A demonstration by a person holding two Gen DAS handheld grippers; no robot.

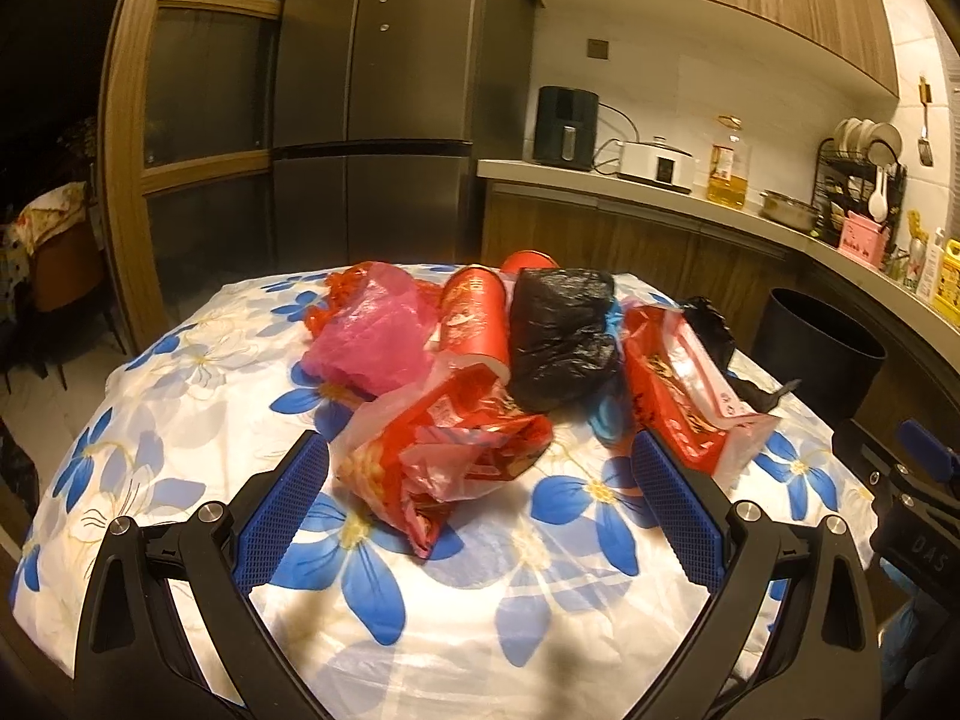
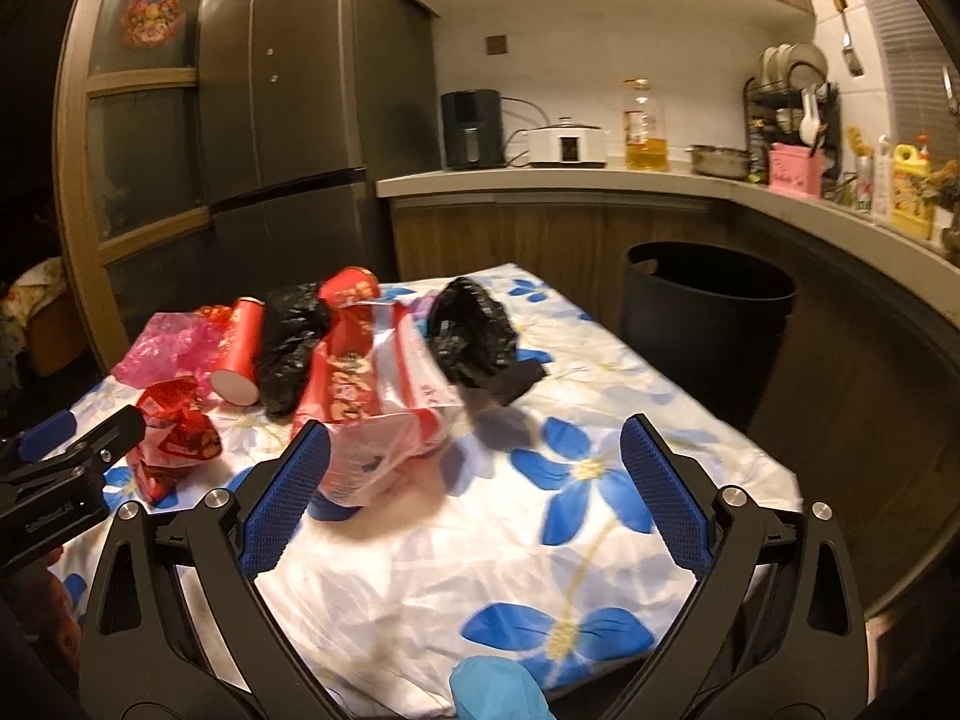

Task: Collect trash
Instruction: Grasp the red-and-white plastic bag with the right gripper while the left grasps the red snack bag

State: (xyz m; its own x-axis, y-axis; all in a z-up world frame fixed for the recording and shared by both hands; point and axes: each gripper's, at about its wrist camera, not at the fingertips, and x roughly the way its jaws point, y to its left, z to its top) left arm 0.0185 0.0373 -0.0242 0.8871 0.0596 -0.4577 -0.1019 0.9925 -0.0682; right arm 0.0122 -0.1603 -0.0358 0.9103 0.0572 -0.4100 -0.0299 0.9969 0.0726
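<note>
A pile of trash lies on a table with a blue-flowered cloth point(image 1: 180, 372). It holds a crumpled red wrapper point(image 1: 444, 456), a pink bag point(image 1: 372, 336), a red paper cup point(image 1: 474, 318), a black bag point(image 1: 558, 336) and a red-and-clear packet point(image 1: 690, 396). My left gripper point(image 1: 480, 474) is open, its jaws on either side of the red wrapper, just short of it. My right gripper point(image 2: 474, 462) is open and empty, with the clear-and-red packet point(image 2: 372, 414) by its left finger. A second black bag point(image 2: 474, 330) lies beyond. A black trash bin point(image 2: 702, 324) stands right of the table.
A kitchen counter point(image 2: 600, 180) runs behind and to the right with an air fryer point(image 2: 471, 129), cooker, oil bottle point(image 2: 645, 129) and dish rack. A tall fridge point(image 2: 288, 120) stands at the back left. The left gripper's body point(image 2: 66, 468) shows at the left edge of the right wrist view.
</note>
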